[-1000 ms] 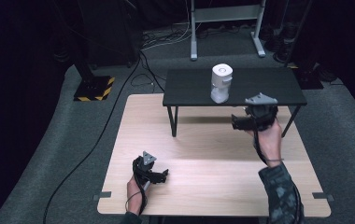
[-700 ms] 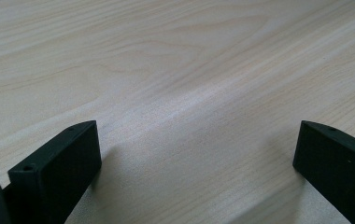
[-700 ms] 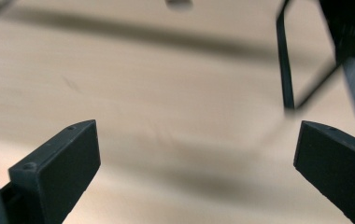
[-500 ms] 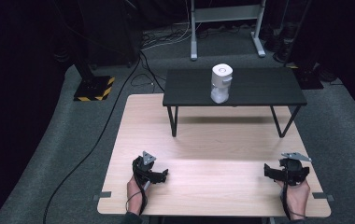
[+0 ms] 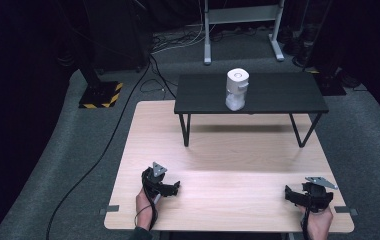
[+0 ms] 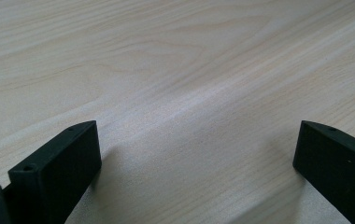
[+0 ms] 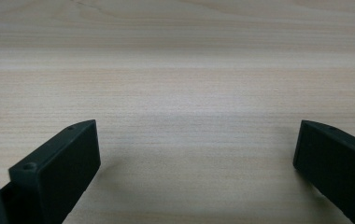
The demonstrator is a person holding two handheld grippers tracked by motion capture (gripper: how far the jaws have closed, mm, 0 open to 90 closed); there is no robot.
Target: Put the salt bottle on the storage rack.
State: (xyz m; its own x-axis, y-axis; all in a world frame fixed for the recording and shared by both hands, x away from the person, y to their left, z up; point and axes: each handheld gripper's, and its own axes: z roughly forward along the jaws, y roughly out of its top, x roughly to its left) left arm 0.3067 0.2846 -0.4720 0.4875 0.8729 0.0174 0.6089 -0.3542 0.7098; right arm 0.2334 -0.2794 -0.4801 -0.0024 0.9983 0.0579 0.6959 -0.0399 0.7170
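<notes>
The white cylindrical dispenser point(image 5: 237, 89) stood upright on the small black side table point(image 5: 278, 95), near the middle of its top and slightly toward its front edge. That side table stood at the far end of the wooden worktop point(image 5: 228, 150), its thin legs planted on the light wood. Nothing else lay on the side table beside the dispenser.

Both grippers were well apart from the dispenser, down at the near edge of the worktop. The left gripper point(image 5: 173, 188) rested near that edge on the dispenser's left, the right gripper point(image 5: 290, 194) near the same edge on its right. In each gripper view the two black jaws stood wide apart with only bare wood grain between them, so both were spread and held nothing.

Judging from this, the dispenser looked tall for its footprint and stood raised on a light table. A reach that came in low could catch the side table's front edge and jolt it, and a grasp high on the dispenser, or a push from one jaw before the other touched, could tip it over or slide it toward the far edge
</notes>
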